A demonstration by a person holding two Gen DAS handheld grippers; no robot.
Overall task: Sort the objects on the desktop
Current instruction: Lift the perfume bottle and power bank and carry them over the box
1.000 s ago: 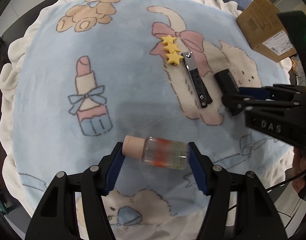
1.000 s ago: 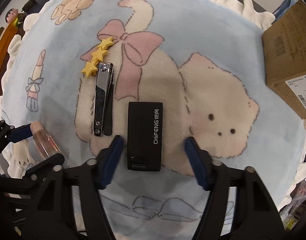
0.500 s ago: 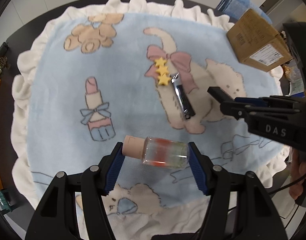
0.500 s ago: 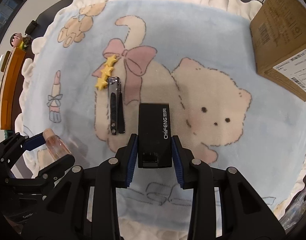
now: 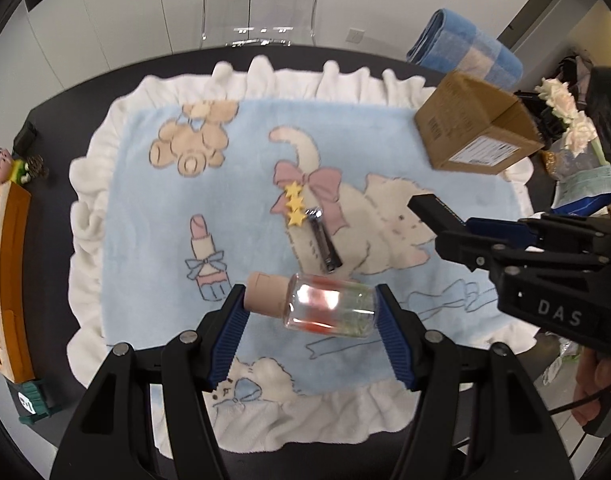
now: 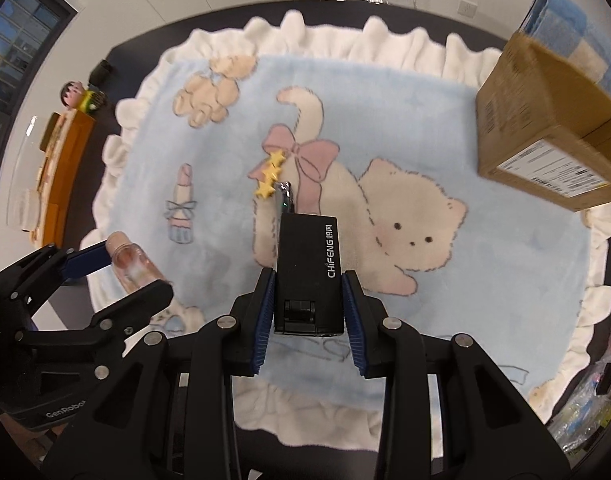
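Two wrist fisheyes, looking steeply down, sharing the blanket (image 5: 153, 208)

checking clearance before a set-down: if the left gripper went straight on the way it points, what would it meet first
Probably the blue blanket, a bare patch near the printed ribbon. The left gripper holds the small bottle, which would likely touch down first. Depth is hard to judge.

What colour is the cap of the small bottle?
Peach-pink cap; the left wrist view shows it best.

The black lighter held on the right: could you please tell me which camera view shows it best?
The right wrist view: the black lighter fills the centre, top face and white lettering readable, clamped by the right hand-held gripper. The left wrist view shows only its tip at the right edge, edge-on.
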